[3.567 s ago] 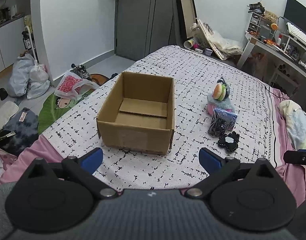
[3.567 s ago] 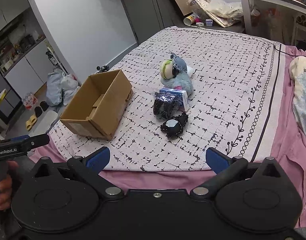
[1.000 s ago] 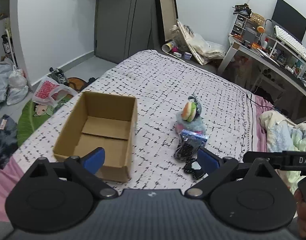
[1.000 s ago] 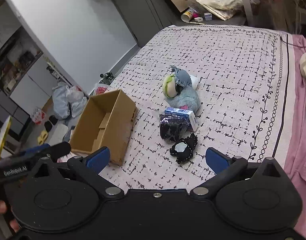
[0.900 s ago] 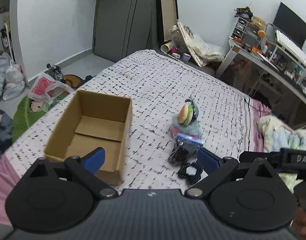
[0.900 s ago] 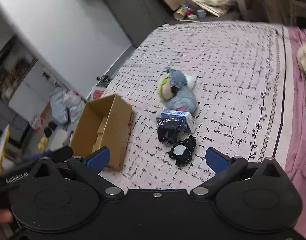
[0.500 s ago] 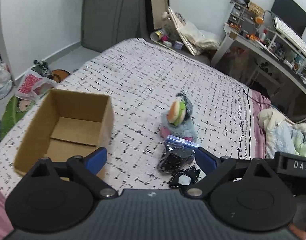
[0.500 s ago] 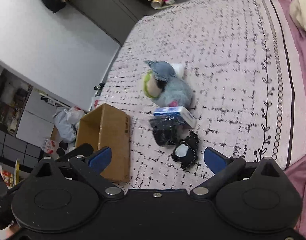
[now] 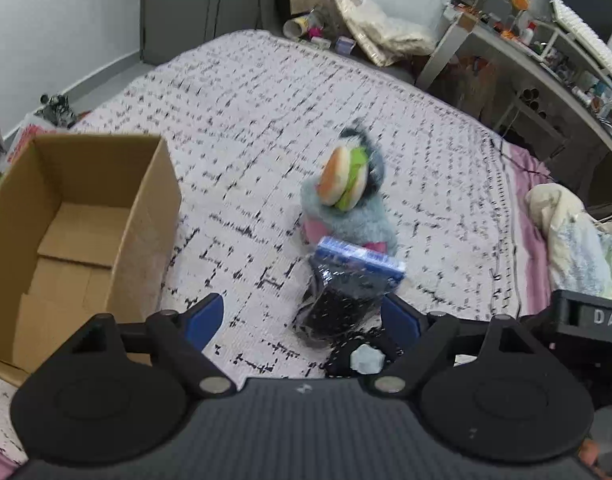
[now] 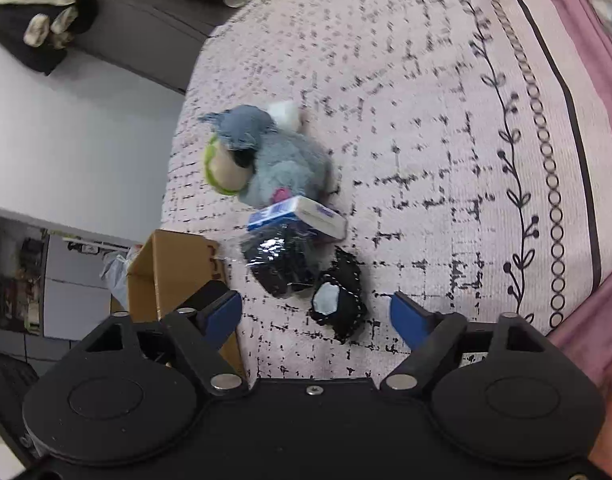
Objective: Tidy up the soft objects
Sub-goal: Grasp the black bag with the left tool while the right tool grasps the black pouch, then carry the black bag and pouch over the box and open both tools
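Both tongs spread wide, empty, above plush toy (image 10: 274, 164) & box (image 9: 66, 236)

One cardboard box (image 9: 82, 236), one plush toy (image 9: 348, 204), one bagged black bundle (image 9: 338, 300), one black pouch (image 10: 338, 300)

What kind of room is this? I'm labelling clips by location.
Most likely a lived-in bedroom: the work surface is a bed with a patterned bedspread, a cluttered desk stands beside it, and a rumpled blanket lies at the bed's edge.
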### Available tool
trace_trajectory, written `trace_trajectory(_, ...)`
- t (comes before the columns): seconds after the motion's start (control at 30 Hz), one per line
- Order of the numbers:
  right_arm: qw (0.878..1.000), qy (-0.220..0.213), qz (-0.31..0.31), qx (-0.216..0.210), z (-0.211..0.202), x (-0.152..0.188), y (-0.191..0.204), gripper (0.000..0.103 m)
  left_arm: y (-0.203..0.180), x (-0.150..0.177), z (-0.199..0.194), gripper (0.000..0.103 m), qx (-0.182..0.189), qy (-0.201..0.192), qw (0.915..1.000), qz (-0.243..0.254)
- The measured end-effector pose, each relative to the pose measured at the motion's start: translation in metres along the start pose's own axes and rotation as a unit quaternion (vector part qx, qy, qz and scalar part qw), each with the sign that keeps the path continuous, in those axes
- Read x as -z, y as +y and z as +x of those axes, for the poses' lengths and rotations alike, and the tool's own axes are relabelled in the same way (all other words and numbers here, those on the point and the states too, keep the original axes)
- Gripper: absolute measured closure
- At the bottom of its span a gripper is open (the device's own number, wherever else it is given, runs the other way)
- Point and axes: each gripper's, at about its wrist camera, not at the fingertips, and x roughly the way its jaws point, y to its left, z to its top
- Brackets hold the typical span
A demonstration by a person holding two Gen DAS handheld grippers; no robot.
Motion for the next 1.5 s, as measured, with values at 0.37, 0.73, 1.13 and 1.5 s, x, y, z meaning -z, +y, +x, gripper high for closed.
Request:
trace_trajectory(0.37, 0.999, 0.013, 0.028, 0.013, 0.030, -0.014, -0.012, 0.026, 0.001, -0.004, 0.024, 0.017, -0.009, 0.008, 0.9999, -0.009)
trace_trajectory(0.73, 0.995, 0.044, 0.090, -0.003, 0.056, -0.029, -0.033, 0.045, -0.011, -0.011, 0.057, 0.018, -0.009, 0.046, 0.9988, -0.010)
trace_trajectory(1.13, 0.996, 0.057, 0.074, -0.004, 0.053, -0.026, -0.034, 0.053, -0.012, -0.009, 0.068, 0.085, -0.001, 0.062, 0.9973, -0.038)
trace_trajectory(1.5, 0.997, 0.073, 0.017, 0.021, 0.058, -0.012, -0.013, 0.052, 0.013, -0.011, 0.036, 0.094, -0.015, 0.042, 0.9958, -0.080)
